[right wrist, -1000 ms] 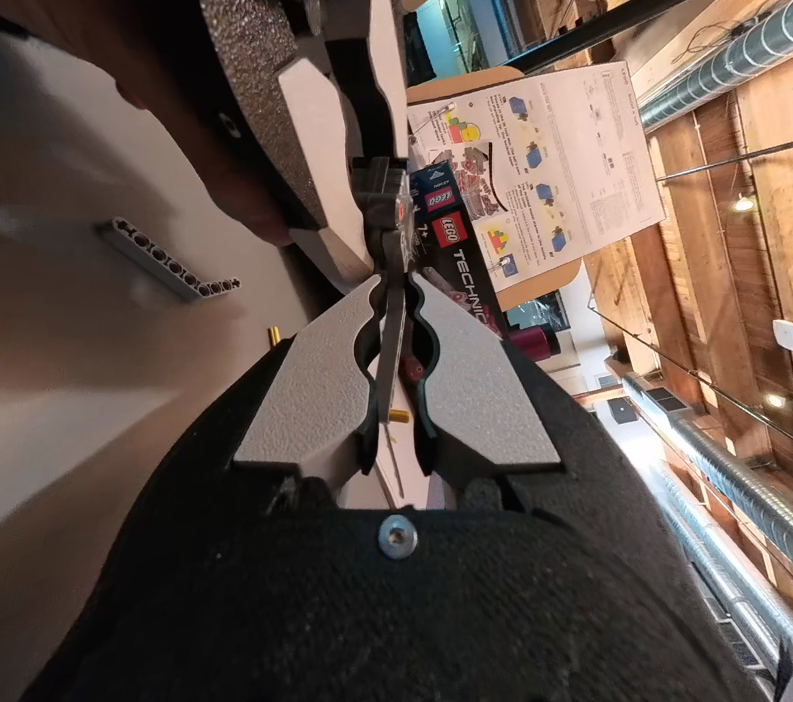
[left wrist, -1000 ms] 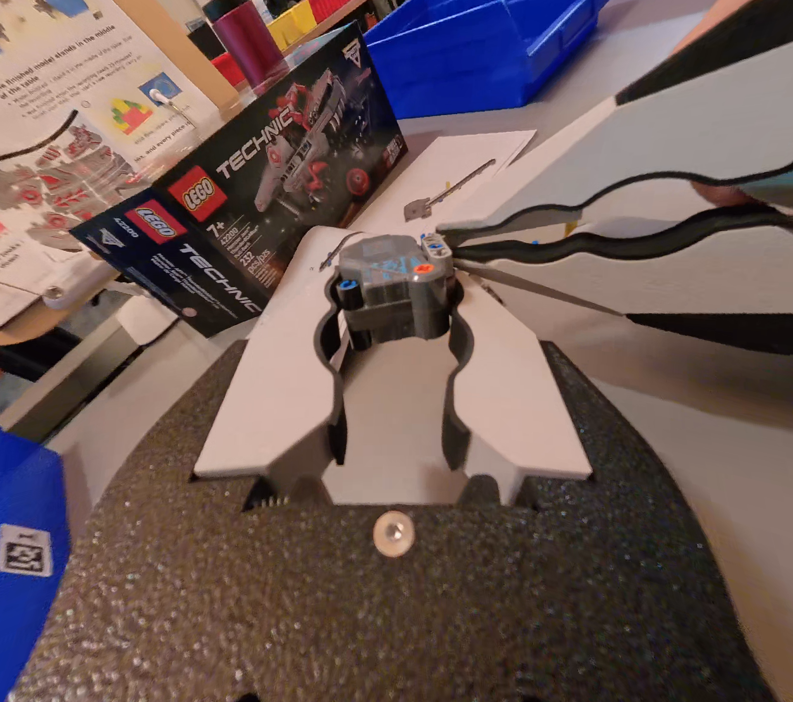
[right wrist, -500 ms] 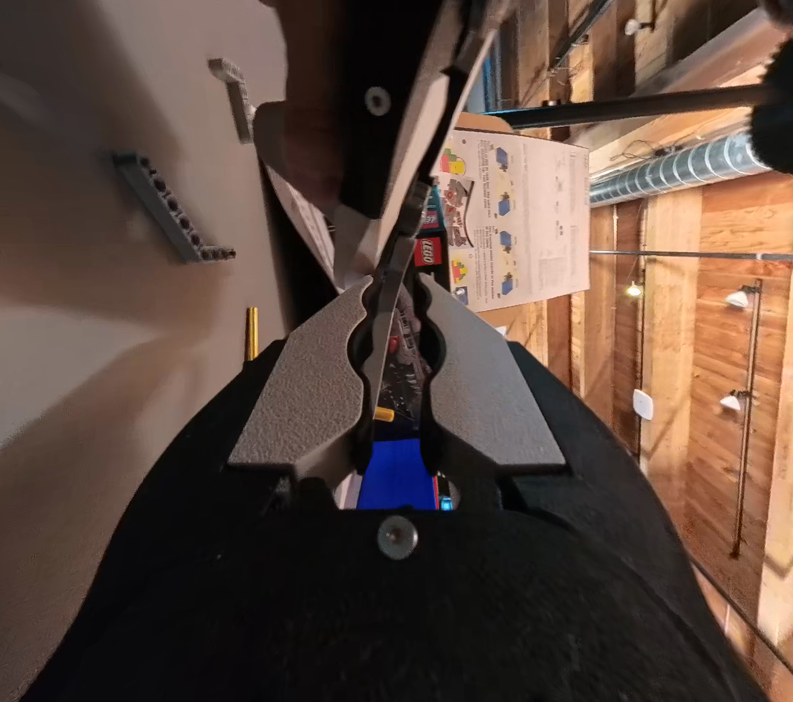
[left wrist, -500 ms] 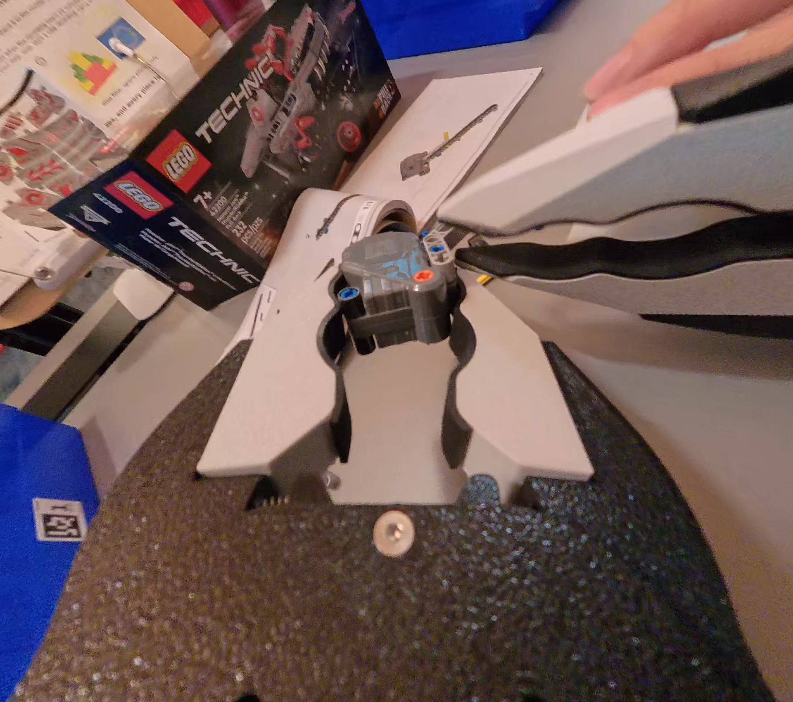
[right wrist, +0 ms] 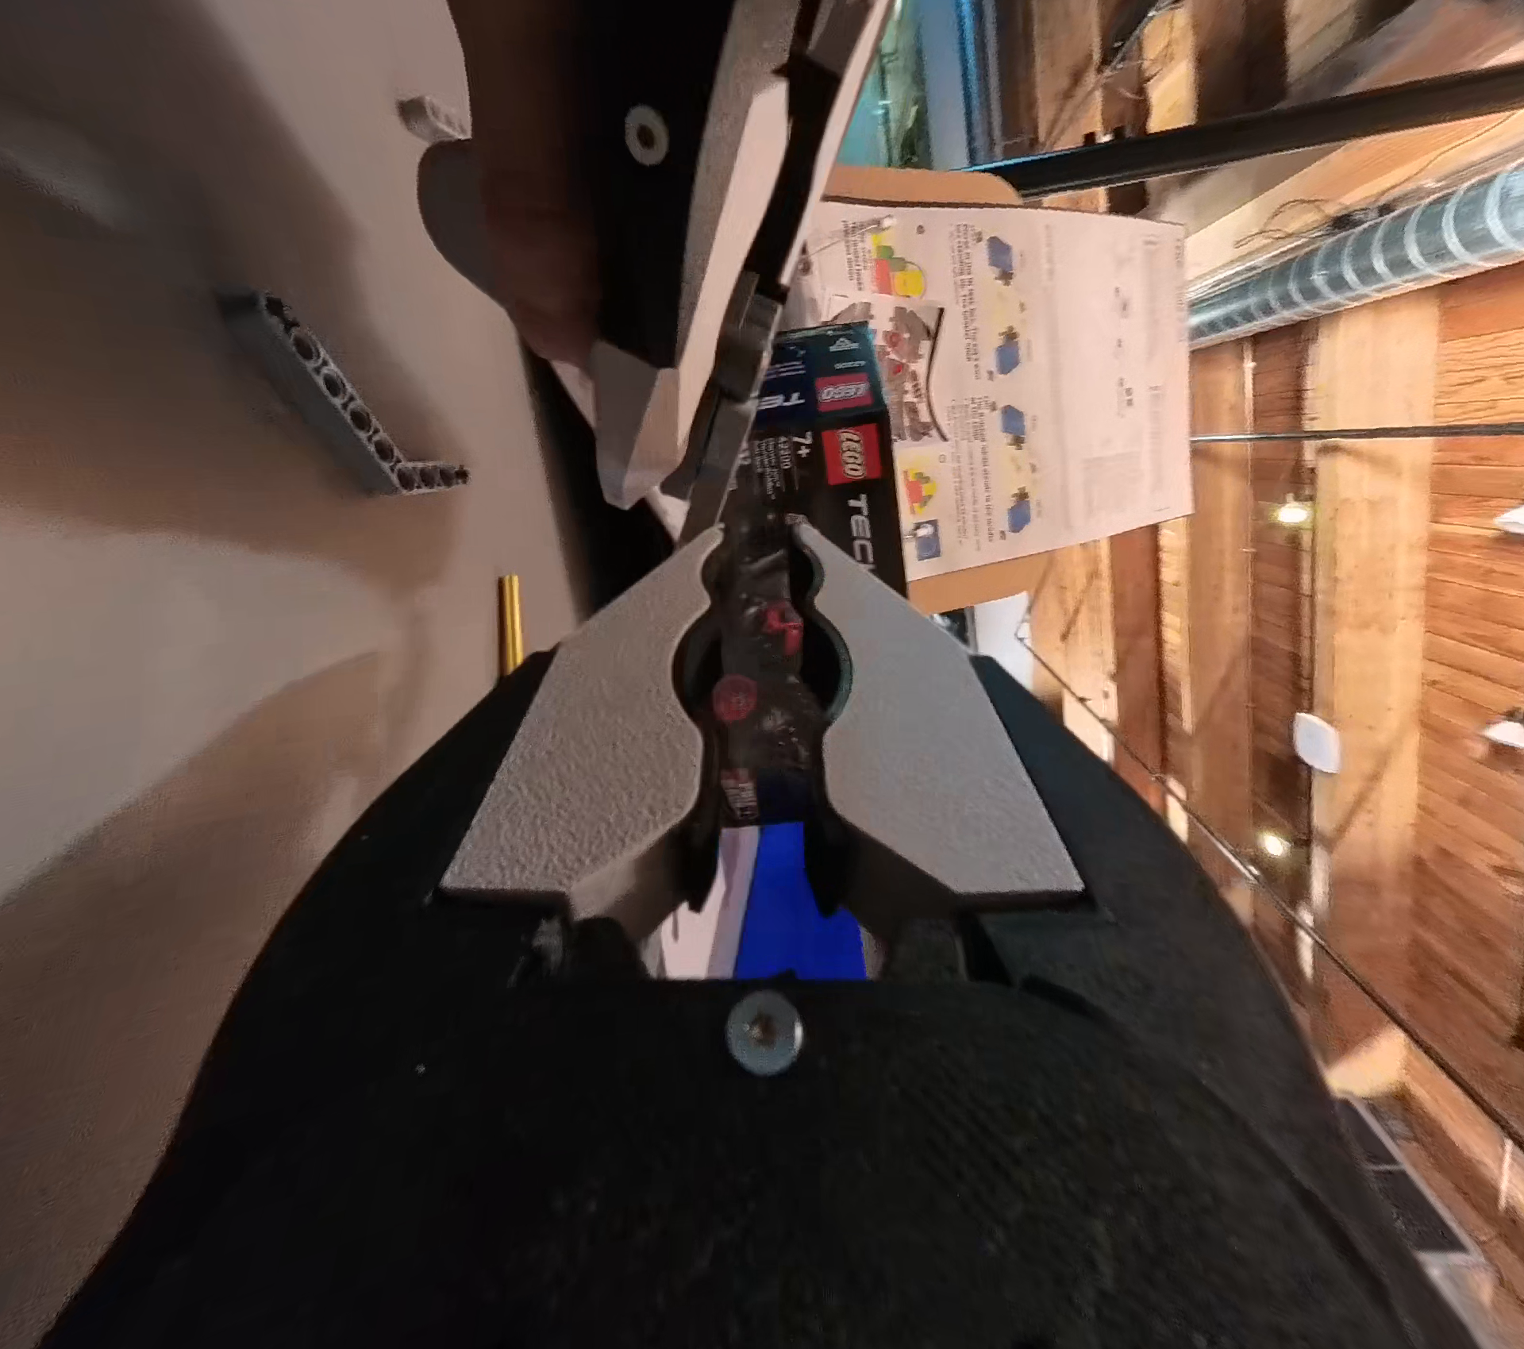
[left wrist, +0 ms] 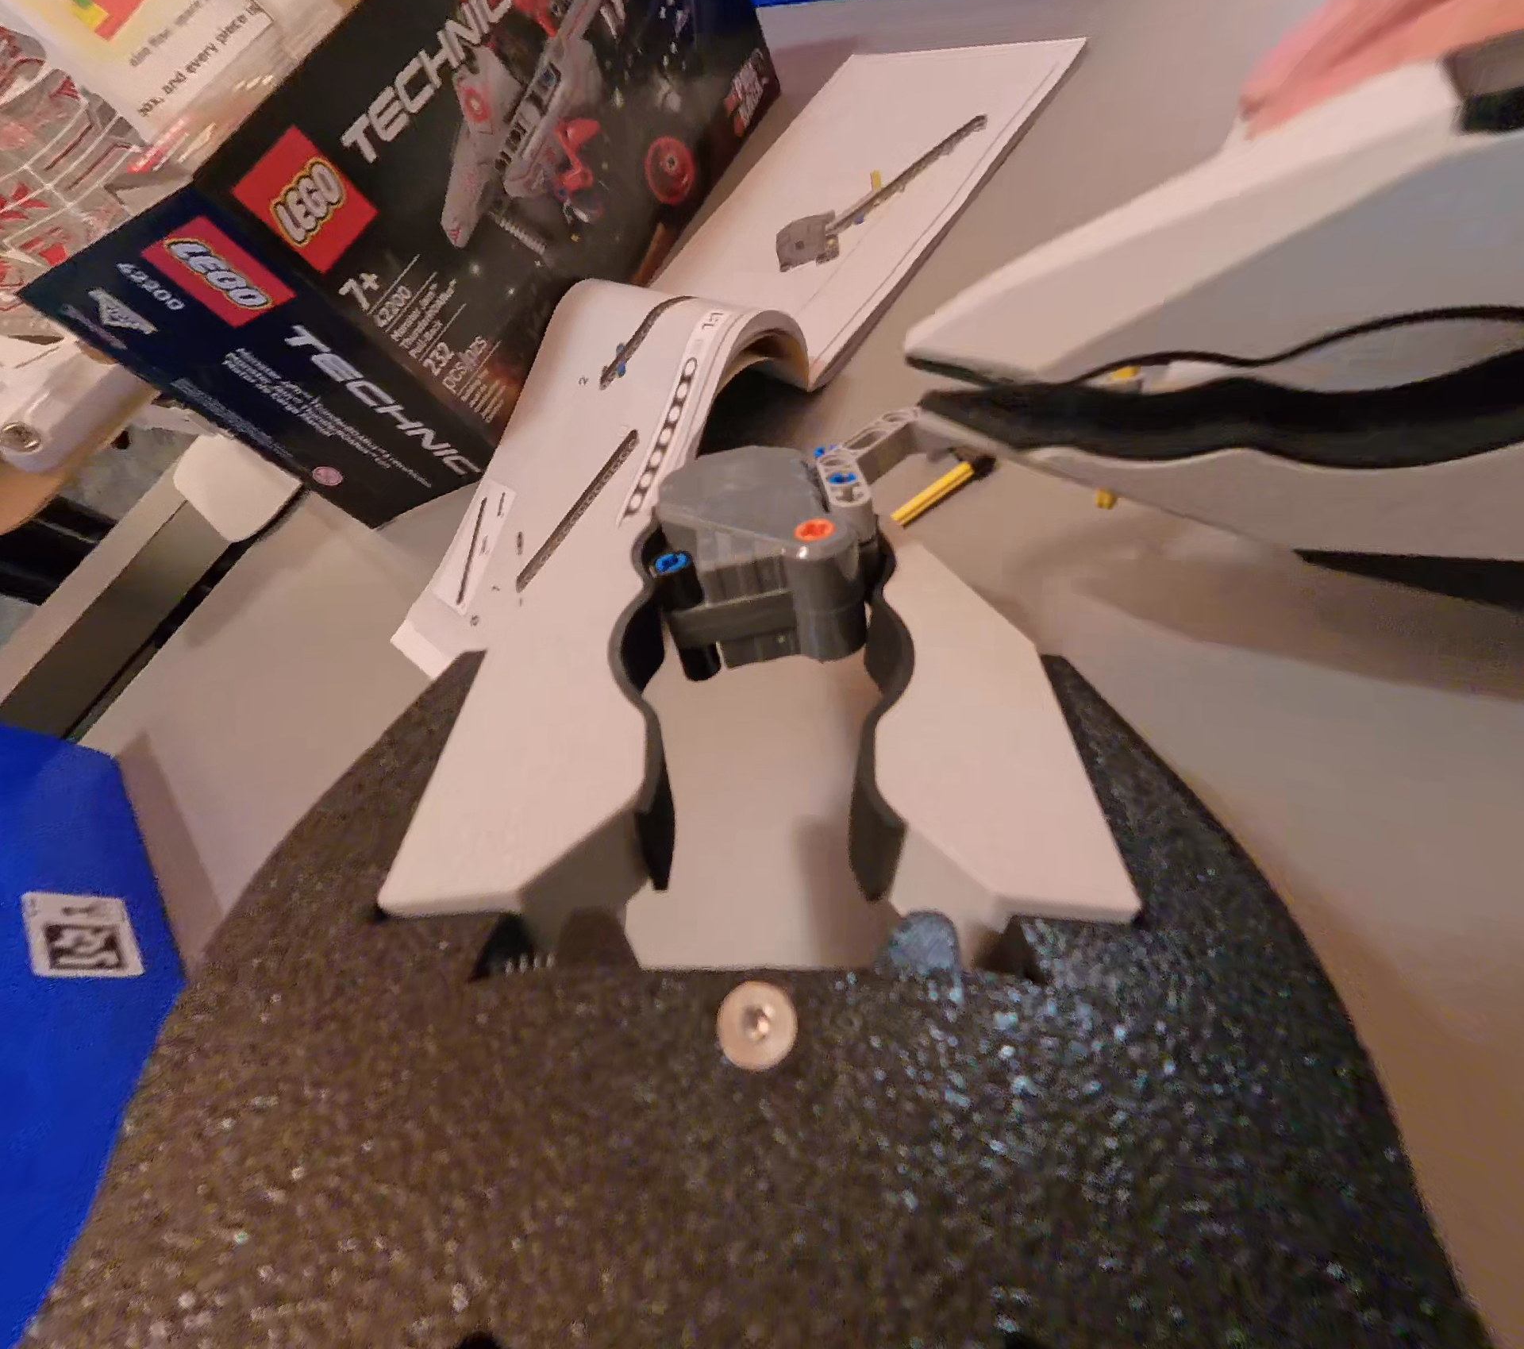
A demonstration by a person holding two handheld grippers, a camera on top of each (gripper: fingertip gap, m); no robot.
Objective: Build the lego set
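Note:
My left gripper (left wrist: 763, 555) is shut on a dark grey motor-like Lego block (left wrist: 742, 509) with blue pins and an orange axle hole, held above the table. A light grey beam (left wrist: 870, 443) is joined to the block's far right corner. My right gripper (left wrist: 919, 394) comes in from the right and is shut on that beam's other end. In the right wrist view the gripper (right wrist: 754, 530) shows the beam (right wrist: 726, 451) edge-on at its tips, with the left gripper (right wrist: 742, 171) and a hand beyond it.
The Lego box (left wrist: 462, 154) stands behind an open instruction booklet (left wrist: 866, 179). A yellow axle (left wrist: 940, 484) lies on the table, and a long dark grey beam (right wrist: 338, 402) lies farther off. Blue bins (left wrist: 66, 979) sit at the near left and at the back. Spacing between my two grippers at the tips: around 4 cm.
Both grippers have lowered toward the booklet and table. The right gripper's tips now sit a little farther from the block, so more of the beam's end shows.

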